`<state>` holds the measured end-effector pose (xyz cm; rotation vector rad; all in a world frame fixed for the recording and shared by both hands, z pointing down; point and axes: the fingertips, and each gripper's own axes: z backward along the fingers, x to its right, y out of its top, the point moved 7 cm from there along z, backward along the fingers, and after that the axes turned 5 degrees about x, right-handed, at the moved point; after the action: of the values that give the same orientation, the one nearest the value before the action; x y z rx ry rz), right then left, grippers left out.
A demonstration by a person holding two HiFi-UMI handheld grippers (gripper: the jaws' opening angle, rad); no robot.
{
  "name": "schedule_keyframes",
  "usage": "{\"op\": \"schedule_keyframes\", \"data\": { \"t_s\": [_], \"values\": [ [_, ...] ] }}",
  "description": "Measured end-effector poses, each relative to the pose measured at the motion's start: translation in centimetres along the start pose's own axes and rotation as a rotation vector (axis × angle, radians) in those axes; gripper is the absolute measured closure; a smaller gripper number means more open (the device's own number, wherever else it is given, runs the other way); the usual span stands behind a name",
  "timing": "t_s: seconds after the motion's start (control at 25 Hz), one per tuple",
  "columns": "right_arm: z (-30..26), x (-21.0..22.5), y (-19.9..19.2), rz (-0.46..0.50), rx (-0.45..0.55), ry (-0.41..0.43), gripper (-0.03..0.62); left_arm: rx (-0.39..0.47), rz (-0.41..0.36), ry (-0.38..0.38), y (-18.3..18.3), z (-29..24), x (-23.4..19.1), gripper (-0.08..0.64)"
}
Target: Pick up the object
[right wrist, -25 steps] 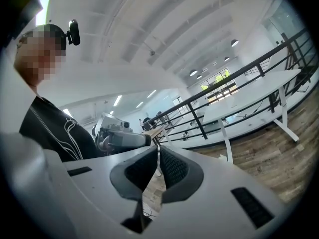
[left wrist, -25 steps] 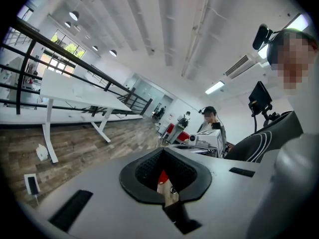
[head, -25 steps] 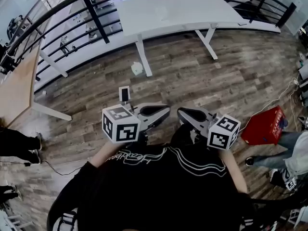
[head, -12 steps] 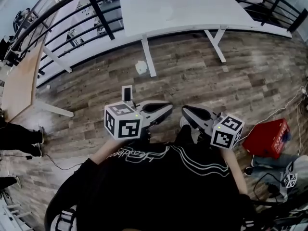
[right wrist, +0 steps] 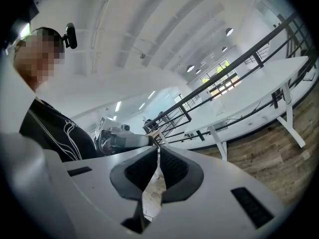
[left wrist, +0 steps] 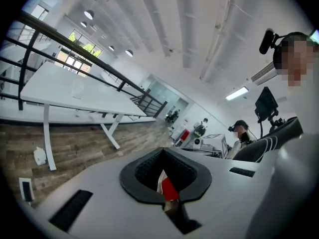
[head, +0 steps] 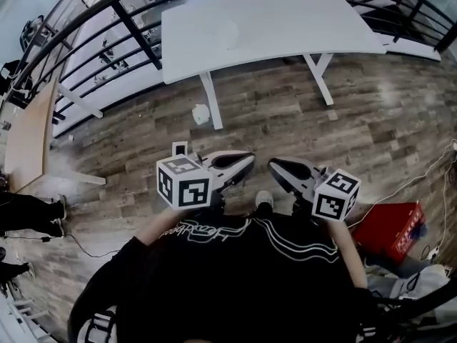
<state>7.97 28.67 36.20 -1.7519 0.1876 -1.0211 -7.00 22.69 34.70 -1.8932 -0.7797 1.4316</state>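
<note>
A white table [head: 285, 20] stands ahead across the wooden floor. A faint, clear thing [head: 227, 31] rests on its top; I cannot tell what it is. It also shows faintly in the left gripper view [left wrist: 77, 88]. My left gripper [head: 250, 158] and right gripper [head: 272, 165] are held close together in front of my chest, well short of the table. Both point toward it. In the left gripper view the left gripper [left wrist: 160, 152] is shut on nothing. The right gripper [right wrist: 158, 148] is also shut and empty.
A black railing [head: 136, 31] runs behind the table. A small white thing [head: 201, 114] lies by the table leg, and a small white-and-black box [head: 180, 148] is nearer me. A red crate [head: 389, 231] and cables sit at right. A wooden table [head: 28, 131] and someone's legs [head: 28, 216] are at left.
I have walked forward: the table has grown larger and nearer, and the red crate has slid lower in the view. Both grippers keep the same shut pose before my chest.
</note>
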Motion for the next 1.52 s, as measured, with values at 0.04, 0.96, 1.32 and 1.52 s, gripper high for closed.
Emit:
{"op": "schedule_keyframes", "data": {
  "t_s": [0.04, 0.96, 1.32, 1.52],
  "values": [
    [0.3, 1.4, 1.0, 0.002, 0.0, 0.006, 0.572, 0.001, 0.0, 0.004, 0.7, -1.5, -0.2, 0.554],
    [7.6, 14.7, 12.0, 0.013, 0.088, 0.043, 0.572, 0.032, -0.088, 0.02, 8.9, -18.1, 0.2, 0.554],
    [7.3, 17.1, 13.3, 0.018, 0.097, 0.0, 0.572, 0.024, -0.073, -0.011, 10.5, -20.2, -2.2, 0.554],
    [4.6, 19.4, 14.0, 0.0, 0.081, -0.006, 0.572, 0.018, -0.047, -0.014, 12.0, -20.9, -5.4, 0.554]
  ]
}}
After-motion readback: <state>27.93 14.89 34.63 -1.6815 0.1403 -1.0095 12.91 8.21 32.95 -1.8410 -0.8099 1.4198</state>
